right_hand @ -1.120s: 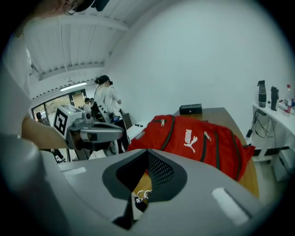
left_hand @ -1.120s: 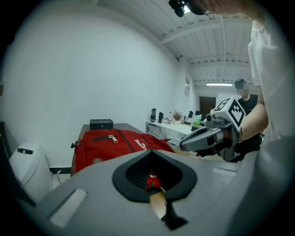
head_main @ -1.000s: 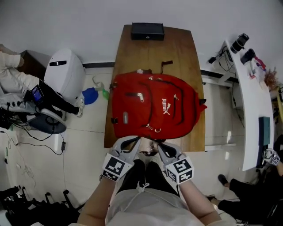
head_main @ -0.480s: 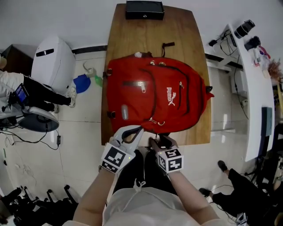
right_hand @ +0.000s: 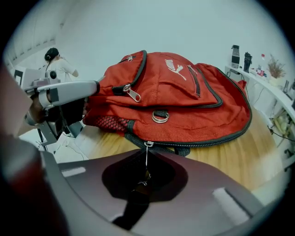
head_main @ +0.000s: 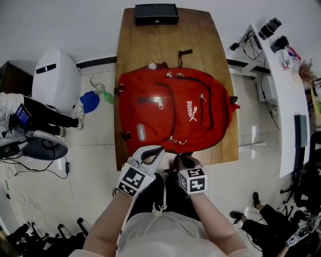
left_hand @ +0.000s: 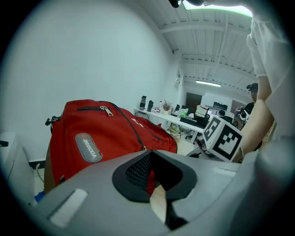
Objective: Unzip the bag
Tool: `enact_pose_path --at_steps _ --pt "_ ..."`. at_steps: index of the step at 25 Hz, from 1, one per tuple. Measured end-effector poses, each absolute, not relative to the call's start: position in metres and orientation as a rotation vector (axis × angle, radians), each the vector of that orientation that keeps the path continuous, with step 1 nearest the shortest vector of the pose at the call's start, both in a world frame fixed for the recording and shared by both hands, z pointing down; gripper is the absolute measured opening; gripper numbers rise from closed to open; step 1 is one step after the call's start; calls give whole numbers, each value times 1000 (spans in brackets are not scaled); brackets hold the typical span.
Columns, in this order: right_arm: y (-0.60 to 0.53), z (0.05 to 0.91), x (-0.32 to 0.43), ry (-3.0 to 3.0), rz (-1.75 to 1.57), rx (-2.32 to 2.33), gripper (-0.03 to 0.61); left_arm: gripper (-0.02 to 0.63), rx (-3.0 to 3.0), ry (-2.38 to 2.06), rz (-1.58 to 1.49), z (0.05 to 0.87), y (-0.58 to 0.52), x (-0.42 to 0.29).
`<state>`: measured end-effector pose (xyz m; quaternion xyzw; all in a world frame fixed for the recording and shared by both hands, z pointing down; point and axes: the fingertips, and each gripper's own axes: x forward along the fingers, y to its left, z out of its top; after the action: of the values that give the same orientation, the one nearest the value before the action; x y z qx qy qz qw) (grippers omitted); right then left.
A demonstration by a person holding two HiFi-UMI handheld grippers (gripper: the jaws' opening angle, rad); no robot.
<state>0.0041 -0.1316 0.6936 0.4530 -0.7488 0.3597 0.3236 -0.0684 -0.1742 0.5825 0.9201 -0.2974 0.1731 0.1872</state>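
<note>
A red backpack (head_main: 170, 115) lies flat on the wooden table (head_main: 165, 40), its bottom toward me. In the right gripper view, the main zipper's slider (right_hand: 147, 144) sits at the bag's near edge, and its thin metal pull runs down into my right gripper (right_hand: 144, 182), which is shut on it. My left gripper (head_main: 153, 150) is at the bag's near left corner. In its own view, red mesh from the backpack (left_hand: 101, 138) shows between the closed jaws (left_hand: 154, 184). My right gripper (head_main: 181, 159) sits just right of the left one.
A black box (head_main: 156, 14) stands at the table's far end. A white rounded machine (head_main: 56, 80) and a blue object (head_main: 90, 101) are on the floor to the left. A long white desk (head_main: 283, 90) with gear runs along the right. A seated person's arm (head_main: 40, 113) is at far left.
My right gripper has moved in to the bag's near edge and now holds the zipper pull. The left gripper stays at the bag's corner. The view has shifted a little.
</note>
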Motion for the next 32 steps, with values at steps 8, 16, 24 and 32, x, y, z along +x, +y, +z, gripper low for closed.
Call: enact_pose_path --at_steps 8,16,24,32 --pt "-129 673 22 -2031 880 970 12 6 2581 -783 522 585 -176 -30" --pt "-131 670 57 -2039 782 755 12 6 2459 -925 593 613 -182 -19" --pt "-138 676 110 -2028 794 685 12 6 2356 -963 655 630 -182 -15" --pt "-150 682 156 -2003 814 617 12 6 2216 -1033 667 633 -192 -11"
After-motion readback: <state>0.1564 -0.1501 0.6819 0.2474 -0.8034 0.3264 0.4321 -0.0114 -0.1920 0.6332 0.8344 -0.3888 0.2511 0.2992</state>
